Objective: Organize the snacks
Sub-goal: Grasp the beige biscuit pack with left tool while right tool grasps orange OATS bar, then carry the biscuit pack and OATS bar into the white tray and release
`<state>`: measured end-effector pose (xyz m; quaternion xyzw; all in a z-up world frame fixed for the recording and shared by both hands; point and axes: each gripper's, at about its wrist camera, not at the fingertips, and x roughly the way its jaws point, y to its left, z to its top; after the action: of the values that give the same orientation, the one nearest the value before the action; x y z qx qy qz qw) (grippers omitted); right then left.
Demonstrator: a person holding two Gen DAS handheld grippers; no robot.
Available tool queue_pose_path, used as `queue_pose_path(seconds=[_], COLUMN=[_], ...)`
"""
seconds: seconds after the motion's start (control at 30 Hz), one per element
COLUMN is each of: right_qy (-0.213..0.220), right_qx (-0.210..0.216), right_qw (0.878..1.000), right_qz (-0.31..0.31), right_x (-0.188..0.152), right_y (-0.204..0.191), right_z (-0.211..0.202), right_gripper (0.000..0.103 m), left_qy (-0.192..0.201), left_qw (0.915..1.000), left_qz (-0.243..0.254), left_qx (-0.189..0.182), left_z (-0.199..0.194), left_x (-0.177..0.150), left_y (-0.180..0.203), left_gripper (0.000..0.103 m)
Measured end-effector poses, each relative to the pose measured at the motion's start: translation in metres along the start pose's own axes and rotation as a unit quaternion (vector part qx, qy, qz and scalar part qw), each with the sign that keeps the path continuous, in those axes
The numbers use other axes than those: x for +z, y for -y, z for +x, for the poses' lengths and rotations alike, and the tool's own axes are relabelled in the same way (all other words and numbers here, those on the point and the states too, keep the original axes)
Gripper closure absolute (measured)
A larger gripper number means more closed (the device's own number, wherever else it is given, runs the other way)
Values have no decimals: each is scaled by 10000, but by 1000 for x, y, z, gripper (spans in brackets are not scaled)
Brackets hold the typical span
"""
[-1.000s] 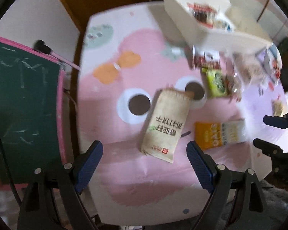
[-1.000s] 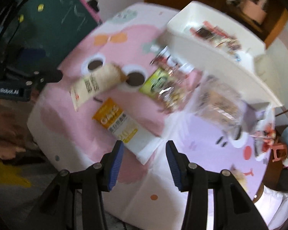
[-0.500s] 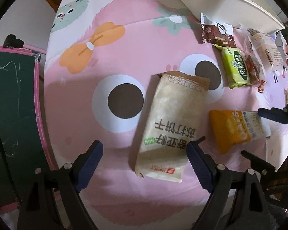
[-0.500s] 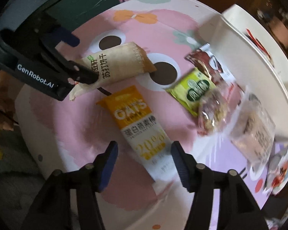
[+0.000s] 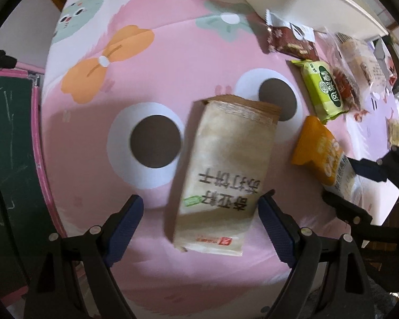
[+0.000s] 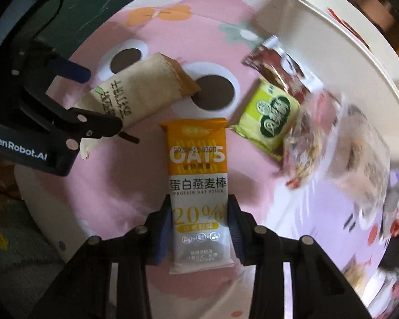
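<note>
Left wrist view: the left gripper (image 5: pixel 199 226) has its jaws spread wide on either side of the near end of a beige cracker packet (image 5: pixel 223 178), which lies flat on the bench (image 5: pixel 98 101) over a pink cartoon-face cloth. The right blue pad (image 5: pixel 275 228) sits just beside the packet's edge; the left pad stands clear of it, and contact cannot be told. The packet's far, brown-sealed end lies between the two printed eyes.

Right wrist view: the right gripper (image 6: pixel 199 231) has its jaws set close against both long edges of an orange-and-white oat bar (image 6: pixel 199 186), at its lower white half. The pads appear to touch the wrapper, so the bar is pinched; it lies on the cloth or just above it, which cannot be told. The orange end points away from the camera.

Beyond the bar lie a green packet (image 6: pixel 271 117), a dark red packet (image 6: pixel 279 66) and clear-wrapped snacks (image 6: pixel 319 133), blurred, all close together. A white tray (image 6: pixel 364 61) stands behind them at the far edge of the bench. A green chalkboard (image 5: pixel 5 143) with a pink frame stands beside the bench.
</note>
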<state>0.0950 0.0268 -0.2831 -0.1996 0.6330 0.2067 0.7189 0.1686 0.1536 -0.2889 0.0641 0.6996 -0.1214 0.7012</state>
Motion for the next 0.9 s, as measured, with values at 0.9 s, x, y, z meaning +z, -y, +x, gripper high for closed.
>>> queue_pose_path(seconds=[0.9], right_qy=[1198], right_qx=[-540], right_qw=[9790], right_qz=[1558], right_x=[-61], right_y=[54], right_z=[-148], right_gripper=[67], left_qy=[1558], left_qw=[9820], left_qz=[776], left_qx=[-735], left_z=[-133], left_x=[25], left_y=[79], left_gripper=[51])
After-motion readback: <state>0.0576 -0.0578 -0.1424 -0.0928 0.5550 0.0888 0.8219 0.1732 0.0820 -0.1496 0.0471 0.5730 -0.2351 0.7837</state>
